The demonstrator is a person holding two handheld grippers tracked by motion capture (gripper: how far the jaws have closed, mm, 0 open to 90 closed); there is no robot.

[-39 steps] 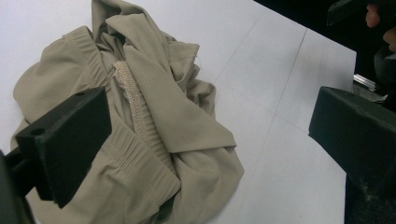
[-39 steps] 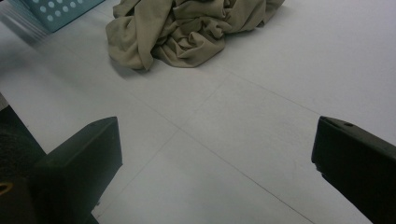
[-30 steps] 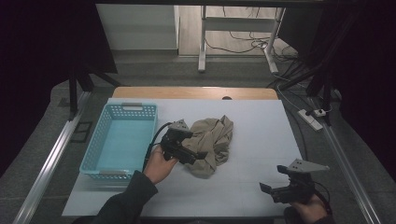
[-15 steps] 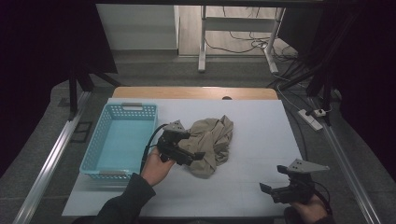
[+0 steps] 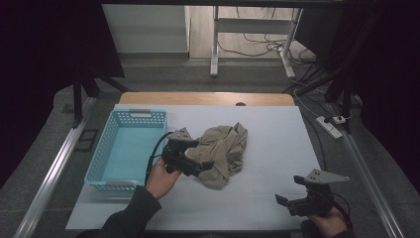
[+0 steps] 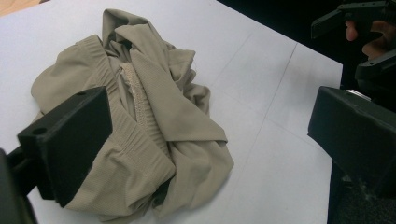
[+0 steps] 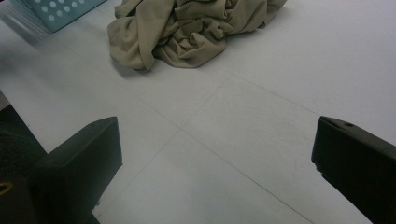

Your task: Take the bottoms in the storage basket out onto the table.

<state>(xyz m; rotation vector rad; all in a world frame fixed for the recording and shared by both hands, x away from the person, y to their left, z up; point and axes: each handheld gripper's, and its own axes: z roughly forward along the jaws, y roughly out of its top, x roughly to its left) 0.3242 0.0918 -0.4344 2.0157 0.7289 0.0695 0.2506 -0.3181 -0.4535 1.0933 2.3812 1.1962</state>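
Observation:
A crumpled beige garment (image 5: pixel 223 151) lies in a heap near the middle of the white table (image 5: pixel 267 129). My left gripper (image 5: pixel 200 166) is at the garment's left edge, jaws wide open, one jaw over the cloth (image 6: pixel 154 121) and the other off to its side. My right gripper (image 5: pixel 287 201) is open above the bare table at the front right, well apart from the garment (image 7: pixel 191 28).
A light blue plastic basket (image 5: pixel 126 148) stands on the table's left side, close to my left hand. A strip of bare wood (image 5: pixel 208 98) runs along the far table edge. Cables and a power strip (image 5: pixel 332 124) lie on the floor to the right.
My left gripper has shifted slightly right, closer onto the garment's edge. The right gripper has stayed where it was.

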